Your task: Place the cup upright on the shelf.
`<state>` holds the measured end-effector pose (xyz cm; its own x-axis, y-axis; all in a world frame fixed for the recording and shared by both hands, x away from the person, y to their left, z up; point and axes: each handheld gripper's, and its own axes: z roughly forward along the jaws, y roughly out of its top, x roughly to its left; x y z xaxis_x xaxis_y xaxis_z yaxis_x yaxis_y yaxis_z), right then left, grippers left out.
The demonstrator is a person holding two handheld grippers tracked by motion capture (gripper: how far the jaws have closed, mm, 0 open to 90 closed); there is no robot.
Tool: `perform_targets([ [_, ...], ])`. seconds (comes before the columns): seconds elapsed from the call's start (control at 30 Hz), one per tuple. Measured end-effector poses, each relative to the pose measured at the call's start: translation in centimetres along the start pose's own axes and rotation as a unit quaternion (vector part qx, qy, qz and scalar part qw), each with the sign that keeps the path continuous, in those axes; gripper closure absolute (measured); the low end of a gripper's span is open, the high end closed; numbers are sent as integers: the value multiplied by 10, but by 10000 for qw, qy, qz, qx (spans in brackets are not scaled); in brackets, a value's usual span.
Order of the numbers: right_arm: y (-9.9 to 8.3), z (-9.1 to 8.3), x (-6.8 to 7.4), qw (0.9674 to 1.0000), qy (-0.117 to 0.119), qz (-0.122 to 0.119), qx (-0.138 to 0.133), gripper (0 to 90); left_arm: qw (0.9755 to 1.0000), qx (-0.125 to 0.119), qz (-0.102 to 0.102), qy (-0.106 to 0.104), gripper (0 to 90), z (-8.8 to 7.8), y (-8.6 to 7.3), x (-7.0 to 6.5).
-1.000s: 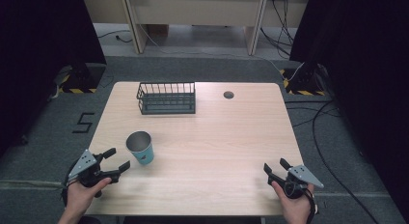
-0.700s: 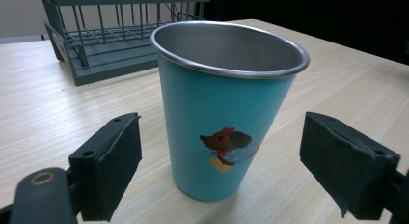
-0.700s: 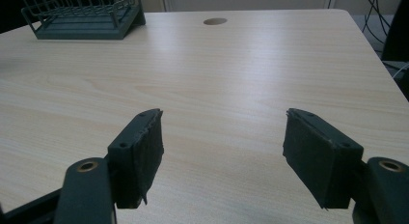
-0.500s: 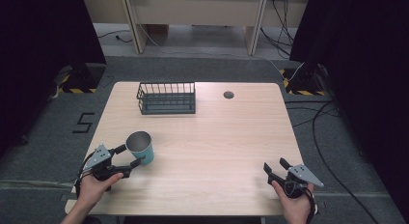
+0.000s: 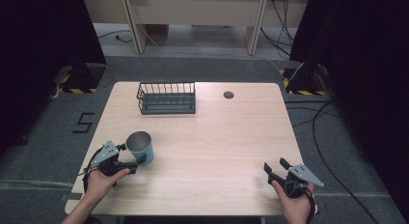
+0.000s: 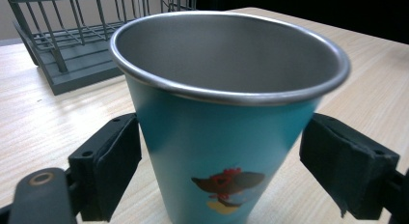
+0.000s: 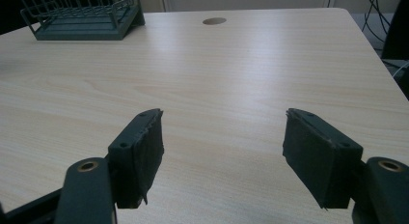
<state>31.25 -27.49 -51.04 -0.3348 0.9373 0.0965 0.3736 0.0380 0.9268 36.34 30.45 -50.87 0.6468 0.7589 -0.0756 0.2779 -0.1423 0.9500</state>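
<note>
At 12 o'clock of the cup (image 5: pixel 141 147) a wire rack (image 5: pixel 167 97) is standing, path free; the left gripper (image 6: pixel 219 151) is straddling the cup, jaws wide, the left one touching; the right gripper (image 7: pixel 222 151) is gaping, holding nothing.

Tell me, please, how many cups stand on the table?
1. The teal cup stands upright near the table's front left corner, between the open jaws of the left gripper. None sits visibly in the wire rack.
</note>
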Motion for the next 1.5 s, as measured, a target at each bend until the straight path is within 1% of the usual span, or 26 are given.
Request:
perform_targets([
  [0.27, 0, 0, -1, 10000, 4, -2, -8, 311, 10000, -30, 70, -25, 140, 8, 3, 2],
  [0.37, 0, 0, -1, 10000, 18, 35, 1, 312, 10000, -49, 15, -61, 140, 11, 3, 2],
  [0.47, 0, 1, -1, 10000, 15, 7, 12, 313, 10000, -61, -11, -78, 141, 13, 2, 2],
  [0.5, 0, 1, 0, 10000, 25, 53, 28, 313, 9999, -71, -3, -85, 143, 13, 2, 2],
  [0.67, 0, 1, 0, 10000, 26, 56, 30, 315, 9999, -113, -44, -123, 150, 13, 1, 3],
  [0.7, 0, 1, 0, 10000, 25, 57, 31, 315, 9999, -125, -1, -113, 154, 13, 1, 3],
  [0.93, 0, 1, -1, 10000, 23, 60, 25, 318, 9998, -157, 49, -86, 162, 13, 0, 3],
  [1.03, 0, 1, -1, 10000, 27, 62, 25, 318, 9997, -223, -27, -86, 163, 11, 1, 4],
  [1.27, 0, 1, -1, 10000, 27, 68, 21, 319, 9995, -317, -86, -10, 163, 8, 4, 6],
  [1.47, 0, 1, -1, 10000, 22, 50, 17, 319, 9994, -339, -99, 8, 163, 6, 7, 5],
  [1.5, 0, 0, -1, 10000, 18, 51, 11, 319, 9994, -332, -57, 11, 163, 6, 9, 3],
])
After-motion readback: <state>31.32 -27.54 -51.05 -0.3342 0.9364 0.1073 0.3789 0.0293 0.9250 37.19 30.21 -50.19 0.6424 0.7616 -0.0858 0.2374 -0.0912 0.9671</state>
